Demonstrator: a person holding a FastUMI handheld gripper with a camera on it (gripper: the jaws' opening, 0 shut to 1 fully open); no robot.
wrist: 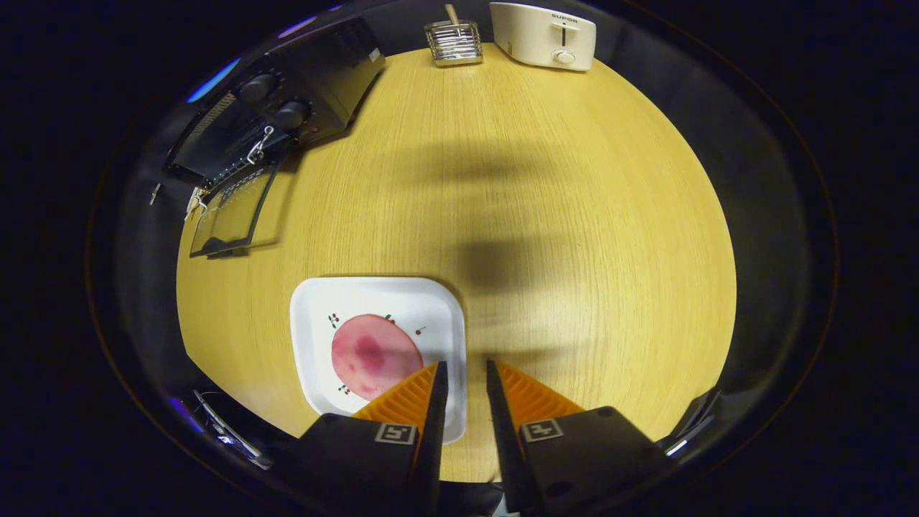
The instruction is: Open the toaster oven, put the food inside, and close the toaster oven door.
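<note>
The gripper was seen held above a round wooden table, its fingers parted by a narrow gap with nothing caught between them. The fingertips were poised over the near right edge of a white square plate, though no contact with it could be made out. On that plate, just ahead of the left finger, a round pink slice of food lay flat, darker at its middle; small cherry motifs were printed on the plate around it.

Well beyond the fingers, at the far left of the table, a black toaster oven was placed with two round knobs on its front panel. Its glass door was found dropped open toward the table, and what appeared to be a wire rack was glimpsed inside, though the distortion there made this uncertain.

At the far edge of the table, a small metal rack with a wooden handle was set just beside a cream pop-up toaster. Soft shadows were cast across the middle of the table.
</note>
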